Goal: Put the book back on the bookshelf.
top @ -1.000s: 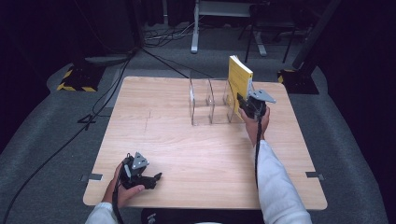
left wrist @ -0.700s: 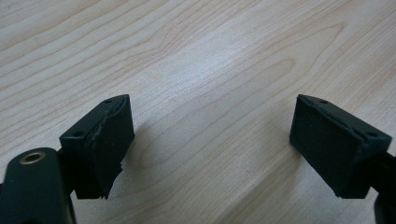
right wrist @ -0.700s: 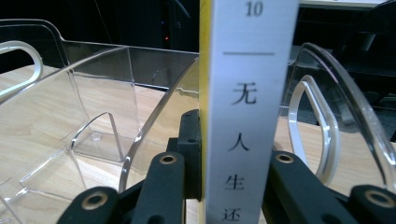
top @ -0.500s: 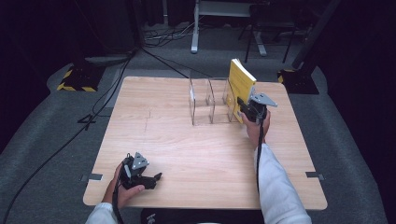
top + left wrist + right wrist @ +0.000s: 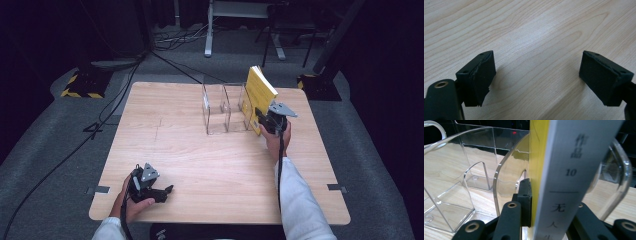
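A yellow book (image 5: 260,92) with a grey spine stands upright in the right-hand slot of a clear acrylic rack (image 5: 225,107) at the table's far side. My right gripper (image 5: 261,119) holds its near lower edge. In the right gripper view the book (image 5: 564,170) sits between the jaws, and the left pad (image 5: 526,202) lies flat against the yellow cover. Those jaws have just been opening a little, with the book still between them. My left gripper (image 5: 167,190) rests at the near left of the table, open, with bare wood between its pads (image 5: 484,75).
The rack's two left slots (image 5: 456,185) stand empty, with curved clear dividers on either side of the book. The wooden table (image 5: 200,160) spreads between the two hands. Cables and stands lie on the dark floor beyond the far edge.
The right gripper and the book have shifted very slightly down and to the right at the rack. The left hand has stayed still.
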`<state>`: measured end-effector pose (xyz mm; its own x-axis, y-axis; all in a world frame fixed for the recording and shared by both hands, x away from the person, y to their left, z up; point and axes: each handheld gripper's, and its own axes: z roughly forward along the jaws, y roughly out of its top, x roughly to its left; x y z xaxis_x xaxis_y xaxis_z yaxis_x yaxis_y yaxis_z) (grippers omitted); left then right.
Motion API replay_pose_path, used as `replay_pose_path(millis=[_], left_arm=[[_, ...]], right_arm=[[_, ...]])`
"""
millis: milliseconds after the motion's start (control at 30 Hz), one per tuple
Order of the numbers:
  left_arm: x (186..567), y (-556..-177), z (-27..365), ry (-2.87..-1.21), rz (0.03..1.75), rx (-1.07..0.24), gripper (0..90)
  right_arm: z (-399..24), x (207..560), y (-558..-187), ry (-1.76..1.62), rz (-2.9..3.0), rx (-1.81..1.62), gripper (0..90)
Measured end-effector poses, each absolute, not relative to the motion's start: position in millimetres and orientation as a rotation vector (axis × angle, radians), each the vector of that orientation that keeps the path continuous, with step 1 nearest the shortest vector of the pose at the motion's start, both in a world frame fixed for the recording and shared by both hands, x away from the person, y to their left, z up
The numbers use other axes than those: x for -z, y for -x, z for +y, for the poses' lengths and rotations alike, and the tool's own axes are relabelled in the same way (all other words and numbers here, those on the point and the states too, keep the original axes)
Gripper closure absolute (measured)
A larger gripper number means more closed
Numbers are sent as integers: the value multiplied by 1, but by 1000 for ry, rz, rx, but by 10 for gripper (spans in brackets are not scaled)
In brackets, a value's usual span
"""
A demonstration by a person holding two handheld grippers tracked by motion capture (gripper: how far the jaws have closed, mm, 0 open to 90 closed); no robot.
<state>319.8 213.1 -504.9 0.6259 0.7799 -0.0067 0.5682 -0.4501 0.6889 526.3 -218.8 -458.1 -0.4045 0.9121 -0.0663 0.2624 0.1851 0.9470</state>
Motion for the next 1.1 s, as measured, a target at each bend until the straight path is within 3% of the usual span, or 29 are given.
replay_pose_path(millis=[1100], left_arm=[[505, -320, 213, -2182, 1051, -410, 143]], right_arm=[[-233, 452, -504, -1035, 1838, -1187, 719]])
